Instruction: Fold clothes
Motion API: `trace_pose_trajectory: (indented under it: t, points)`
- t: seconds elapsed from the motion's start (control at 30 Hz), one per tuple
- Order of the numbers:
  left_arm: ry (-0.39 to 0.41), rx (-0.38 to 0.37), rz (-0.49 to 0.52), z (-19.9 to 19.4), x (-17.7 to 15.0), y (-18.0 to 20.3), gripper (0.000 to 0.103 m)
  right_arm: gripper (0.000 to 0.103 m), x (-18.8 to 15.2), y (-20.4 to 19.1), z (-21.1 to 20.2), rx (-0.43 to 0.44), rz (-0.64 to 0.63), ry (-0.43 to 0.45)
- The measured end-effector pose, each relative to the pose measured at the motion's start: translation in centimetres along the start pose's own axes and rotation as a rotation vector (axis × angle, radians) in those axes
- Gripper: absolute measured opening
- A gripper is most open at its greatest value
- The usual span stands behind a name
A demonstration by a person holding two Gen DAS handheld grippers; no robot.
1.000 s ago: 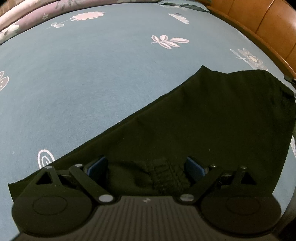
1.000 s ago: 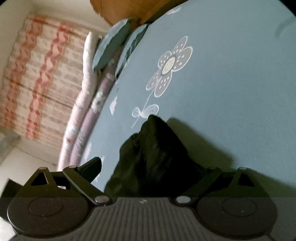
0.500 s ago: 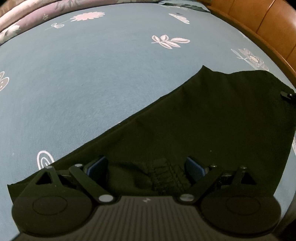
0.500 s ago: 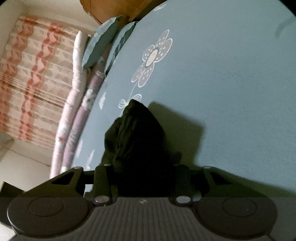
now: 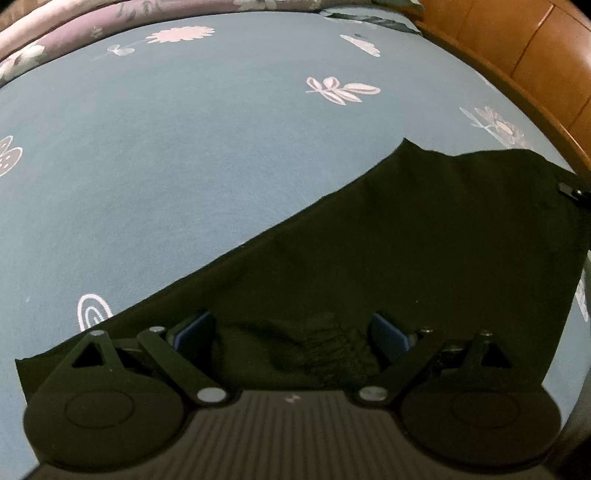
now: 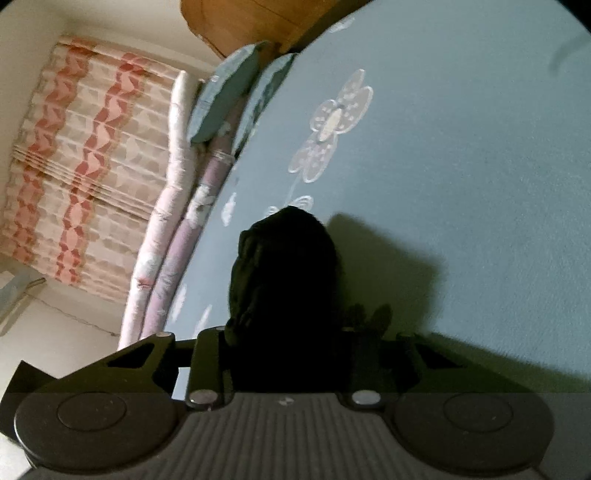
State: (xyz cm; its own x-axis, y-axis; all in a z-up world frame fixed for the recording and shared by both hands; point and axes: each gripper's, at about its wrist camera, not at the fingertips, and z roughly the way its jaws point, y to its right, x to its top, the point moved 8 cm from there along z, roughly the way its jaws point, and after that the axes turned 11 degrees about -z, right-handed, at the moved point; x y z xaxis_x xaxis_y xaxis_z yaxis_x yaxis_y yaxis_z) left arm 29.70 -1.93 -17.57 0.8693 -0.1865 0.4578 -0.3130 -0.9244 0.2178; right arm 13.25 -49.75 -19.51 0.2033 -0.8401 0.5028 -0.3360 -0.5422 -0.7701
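Bare bedsheet [image 5: 184, 177] (headboard [image 5: 535, 55] beyond)

We saw a bed covered by a blue-grey sheet [image 5: 184, 155] printed with pale flowers, one large flower [image 6: 332, 122] drawn in white outline. Along the sheet's far edge lay a rolled pink and lilac floral quilt [image 6: 166, 243], with two blue-green pillows [image 6: 229, 99] propped just beyond it. A brown wooden headboard [image 5: 535, 74] curved around the sheet's right side. Behind the quilt hung a pleated curtain [image 6: 74, 166] banded in red and cream, with a plain pale wall [image 6: 110, 22] above it. Light fell brightly on the sheet, casting a hard shadow there.
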Motion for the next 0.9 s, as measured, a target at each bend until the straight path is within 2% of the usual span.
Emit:
trace_pose_trajectory:
  t: [0.13,0.5,0.73,0.9]
  points:
    - [0.009,-0.010,0.001,-0.5,0.2,0.0,0.092,0.033,0.3,-2.3,-1.2,0.011,-0.046,0.006]
    - [0.052,-0.027,-0.016,-2.6,0.0,-1.3,0.092,0.034,-0.2,-10.2,-2.4,-0.019,-0.220,-0.044]
    - [0.086,-0.045,-0.057,-4.2,-0.8,-2.6,0.092,0.034,-2.7,-16.9,-1.9,-0.039,-0.411,-0.156]
    - [0.073,-0.067,-0.075,-5.1,-1.8,-3.3,0.092,0.034,-5.9,-21.0,-0.6,-0.033,-0.518,-0.260]
